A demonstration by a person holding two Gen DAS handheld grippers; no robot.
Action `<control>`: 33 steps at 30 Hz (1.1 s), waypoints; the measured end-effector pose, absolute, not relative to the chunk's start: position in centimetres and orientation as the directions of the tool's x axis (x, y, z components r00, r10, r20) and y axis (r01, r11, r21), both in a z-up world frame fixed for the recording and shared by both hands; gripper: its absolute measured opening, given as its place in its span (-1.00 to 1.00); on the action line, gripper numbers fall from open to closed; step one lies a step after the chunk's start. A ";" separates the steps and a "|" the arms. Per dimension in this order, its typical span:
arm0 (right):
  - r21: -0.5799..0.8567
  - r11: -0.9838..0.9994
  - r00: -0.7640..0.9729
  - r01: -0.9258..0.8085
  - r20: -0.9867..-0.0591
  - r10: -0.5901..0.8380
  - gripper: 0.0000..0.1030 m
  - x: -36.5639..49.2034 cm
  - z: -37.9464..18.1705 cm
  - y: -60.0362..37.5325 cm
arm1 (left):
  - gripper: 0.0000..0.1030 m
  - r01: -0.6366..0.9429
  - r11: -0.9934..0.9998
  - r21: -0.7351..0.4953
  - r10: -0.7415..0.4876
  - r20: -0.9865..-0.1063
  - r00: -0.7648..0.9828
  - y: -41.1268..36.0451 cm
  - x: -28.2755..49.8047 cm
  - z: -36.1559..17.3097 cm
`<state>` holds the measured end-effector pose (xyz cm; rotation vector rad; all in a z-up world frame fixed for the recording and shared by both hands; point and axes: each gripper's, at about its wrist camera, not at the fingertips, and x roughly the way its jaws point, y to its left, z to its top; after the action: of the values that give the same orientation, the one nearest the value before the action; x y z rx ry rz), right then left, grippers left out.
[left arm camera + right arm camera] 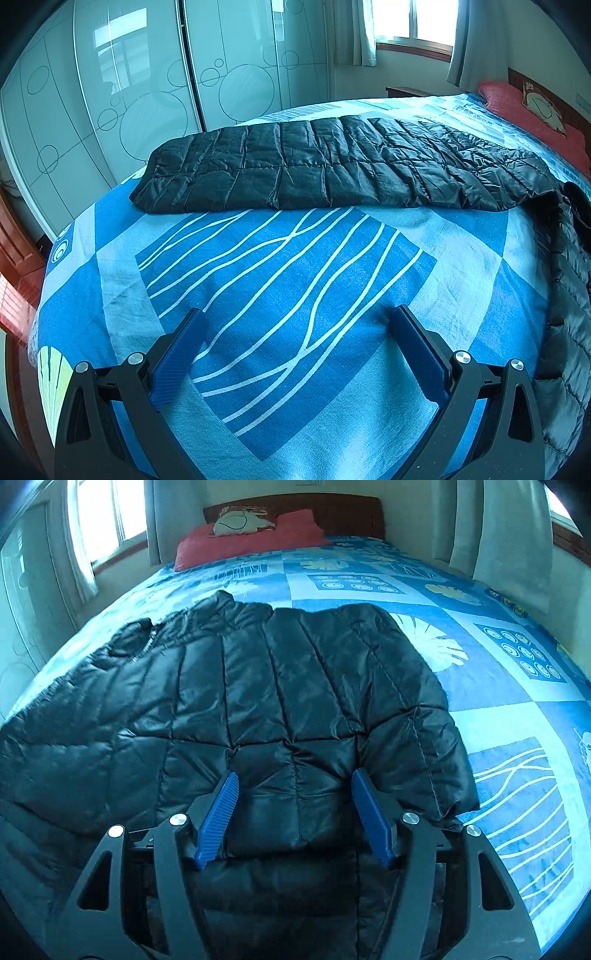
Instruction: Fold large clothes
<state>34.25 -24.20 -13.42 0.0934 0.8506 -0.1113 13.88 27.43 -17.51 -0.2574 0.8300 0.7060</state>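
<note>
Jacket: a black quilted puffer jacket (258, 701) lies flat on the bed, collar and zipper toward 11 o'clock in the right wrist view; in the left wrist view one sleeve (332, 170) stretches across the bed from 9 to 3 o'clock.
Right tongs: the right tongs (295, 794) stand wide open over the jacket's quilted body, blue pads (218, 819) either side of a padded panel, gripping nothing.
Left tongs: the left tongs (295, 343) are spread wide over bare bedsheet, holding nothing, the sleeve well apart at 12 o'clock.
Bed: blue patterned bedsheet (288, 266).
Head end: red pillow (251, 539) against a wooden headboard (343, 513).
Beyond: wardrobe doors (147, 74) at 10 o'clock in the left wrist view.
</note>
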 end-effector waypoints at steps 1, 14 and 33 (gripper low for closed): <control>0.025 0.991 0.653 0.135 -0.754 -0.070 0.26 34.2 -13.5 -24.0 | 0.93 -0.664 0.746 0.057 0.472 -0.749 0.465 27.5 13.9 -17.5; 0.040 0.990 0.666 0.133 -0.744 -0.059 0.29 33.9 -13.6 -24.2 | 0.93 -0.655 0.756 0.002 0.410 -0.781 0.470 28.6 14.0 -16.9; 0.042 0.990 0.667 0.133 -0.743 -0.058 0.30 33.9 -13.4 -24.2 | 0.90 -0.680 0.516 -0.521 0.249 -0.668 0.701 44.1 9.9 -15.7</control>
<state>33.89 -24.25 -13.43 0.0952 0.8341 -0.1082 9.90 44.11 -15.68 -0.8581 0.5651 0.5950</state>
